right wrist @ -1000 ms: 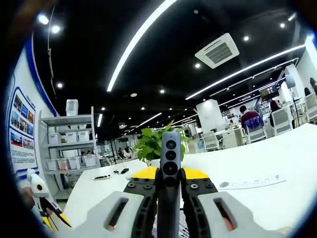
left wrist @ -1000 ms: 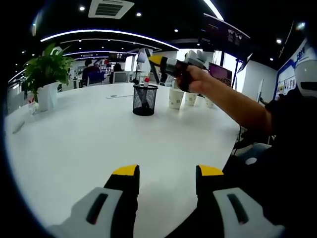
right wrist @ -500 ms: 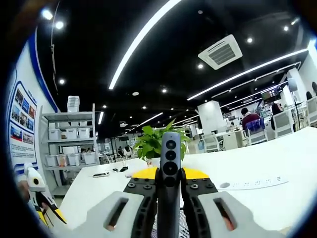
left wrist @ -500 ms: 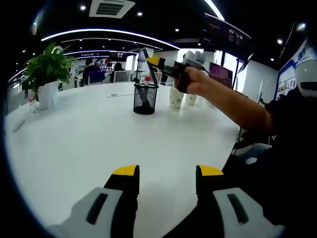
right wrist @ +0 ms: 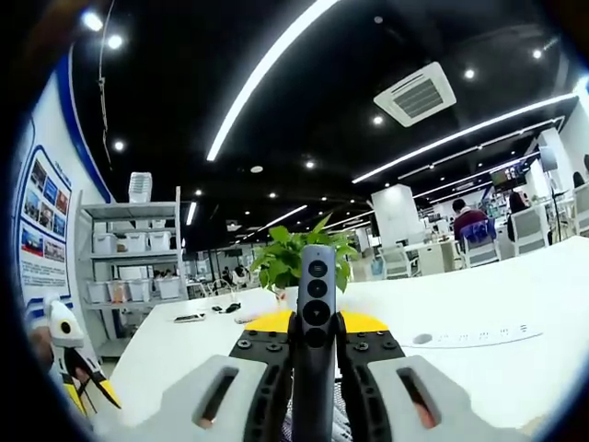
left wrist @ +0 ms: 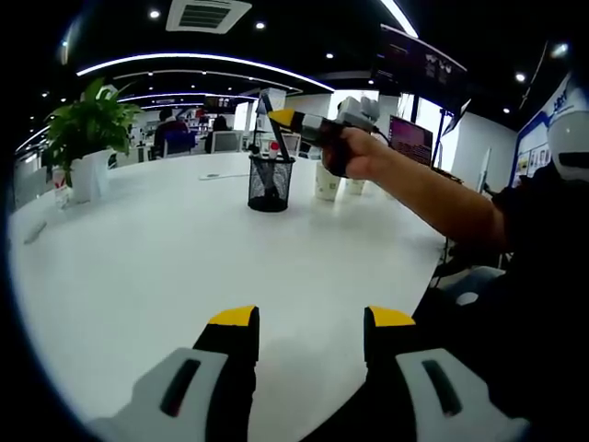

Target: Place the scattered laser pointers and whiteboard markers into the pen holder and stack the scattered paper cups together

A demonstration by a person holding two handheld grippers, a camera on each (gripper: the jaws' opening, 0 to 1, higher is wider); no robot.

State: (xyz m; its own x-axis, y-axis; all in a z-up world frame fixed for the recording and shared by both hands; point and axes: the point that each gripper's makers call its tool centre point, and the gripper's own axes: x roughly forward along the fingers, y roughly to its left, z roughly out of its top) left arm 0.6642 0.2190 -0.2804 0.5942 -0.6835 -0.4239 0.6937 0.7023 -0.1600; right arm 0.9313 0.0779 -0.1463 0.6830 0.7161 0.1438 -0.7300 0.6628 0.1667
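White bench (left wrist: 166, 249) runs from a potted plant (left wrist: 85, 129) at far left to the black mesh pen holder (left wrist: 270, 184) near centre, with 3 or so paper cups (left wrist: 328, 181) just beside it on the right. Resting low over the near edge, the left gripper (left wrist: 311, 320) has its fingers apart and empty. Poised just above the holder, the right gripper (right wrist: 315, 324) has its fingers clamped on a grey laser pointer (right wrist: 315, 331). Risk, as I judge it: released off-centre or tilted, the pointer could strike the rim, tip the light holder, or roll away.
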